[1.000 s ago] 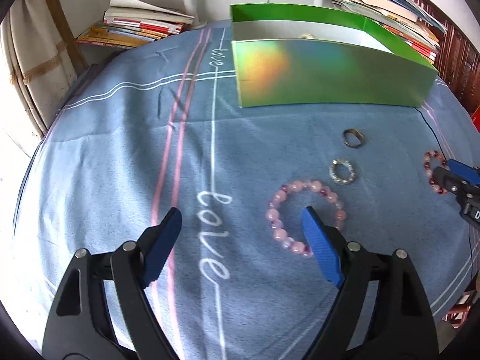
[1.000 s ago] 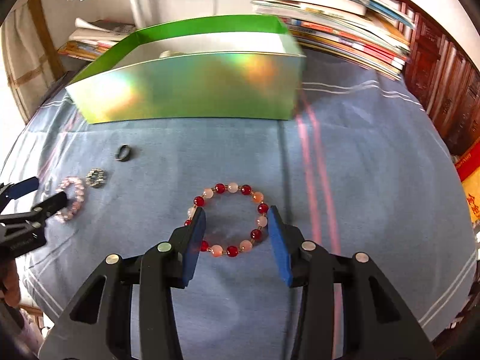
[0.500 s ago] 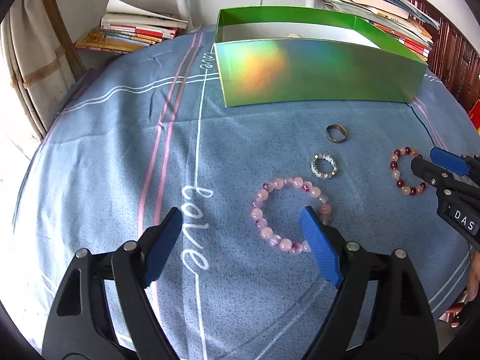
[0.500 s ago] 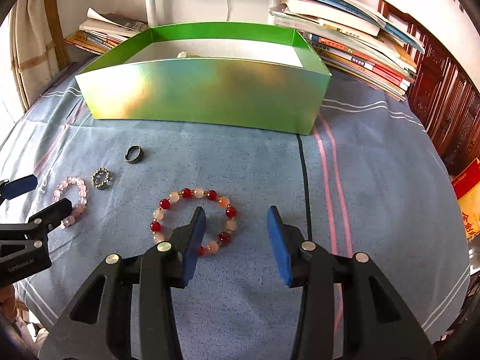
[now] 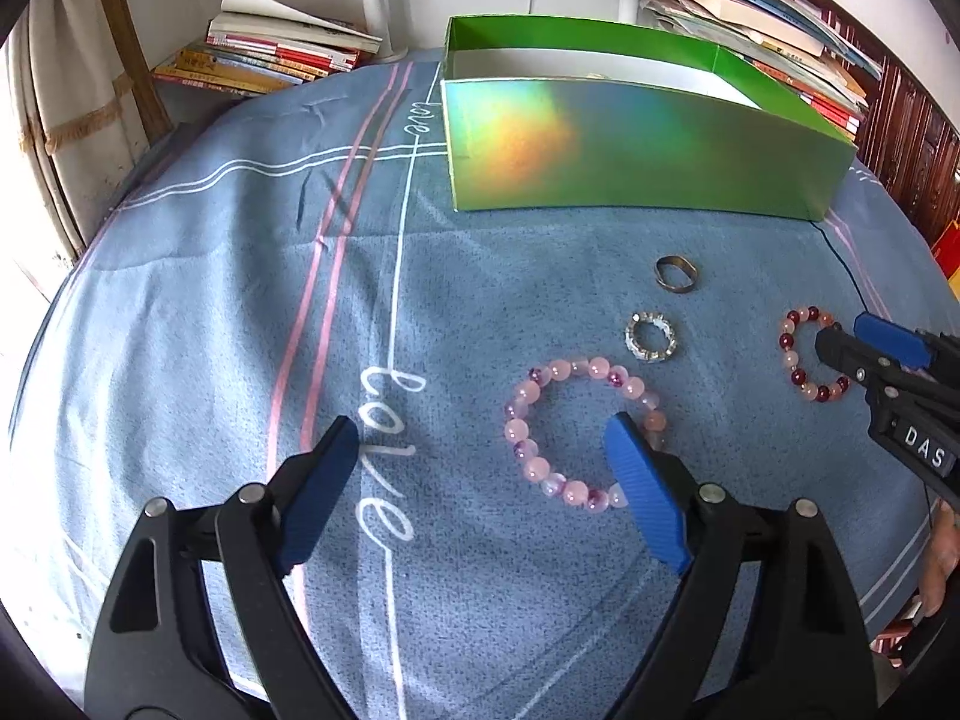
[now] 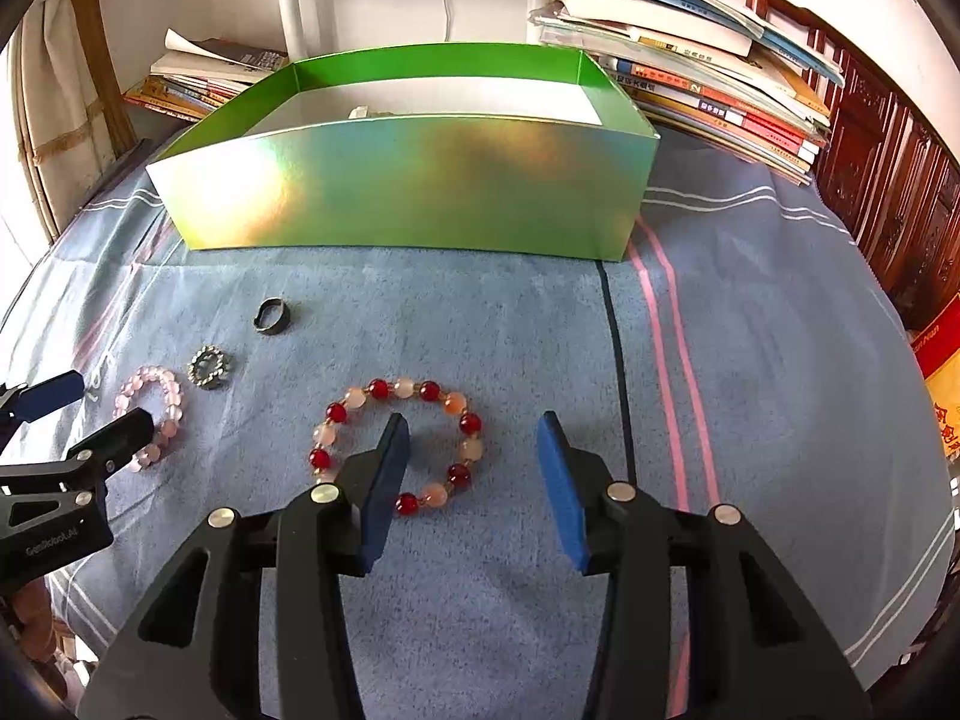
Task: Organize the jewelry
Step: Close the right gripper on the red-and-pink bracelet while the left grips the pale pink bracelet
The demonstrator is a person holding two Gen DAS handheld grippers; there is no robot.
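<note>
Both claws hang over the blue cloth-covered worktop, angled down at the jewelry. The left claw stands wide apart and is opening a touch more, empty; its right pad sits over the near right arc of the pink bead bracelet, while most of the loop lies in the gap between the pads. The right claw is about half apart, nothing pinched; its left pad covers part of the red and peach bead bracelet, whose right side lies in the gap. Between the two bracelets, toward the box, lie a sparkly ring and, beyond it, a dark band ring, each apart from its neighbours. The green box stands open-topped at the far side, its shiny front wall facing the claws, with a bare strip of cloth between it and the rings. Left of the pink bracelet the cloth is open out to the worktop's rounded edge; stacked books crowd the far edge behind the box.
</note>
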